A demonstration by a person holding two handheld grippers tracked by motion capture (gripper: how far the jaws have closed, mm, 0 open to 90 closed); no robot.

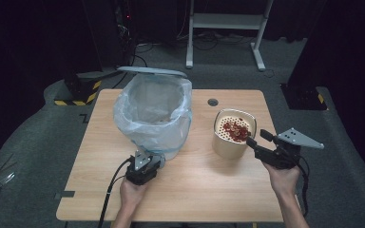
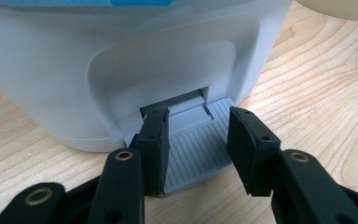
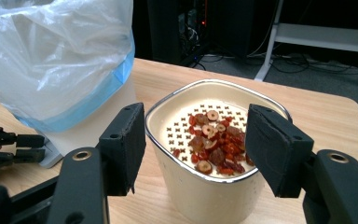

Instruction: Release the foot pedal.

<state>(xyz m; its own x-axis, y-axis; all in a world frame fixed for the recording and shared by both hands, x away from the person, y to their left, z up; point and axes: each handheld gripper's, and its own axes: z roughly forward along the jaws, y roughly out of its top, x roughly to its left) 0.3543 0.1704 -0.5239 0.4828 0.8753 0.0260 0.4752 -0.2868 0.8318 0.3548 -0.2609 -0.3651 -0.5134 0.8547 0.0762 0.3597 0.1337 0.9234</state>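
My left gripper [image 2: 198,144] is open, jaws straddling the bin's pedal [image 2: 196,156] at the bin [image 1: 154,114] base. My right gripper [image 3: 193,144] is wide open just before the cup [image 3: 209,186] of dried fruit [image 3: 216,147] — right of the bin on the table [image 1: 195,190].

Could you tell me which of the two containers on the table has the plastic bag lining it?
The grey pedal bin, at the left gripper, with its lid up; the cream container holds red dried fruit instead.
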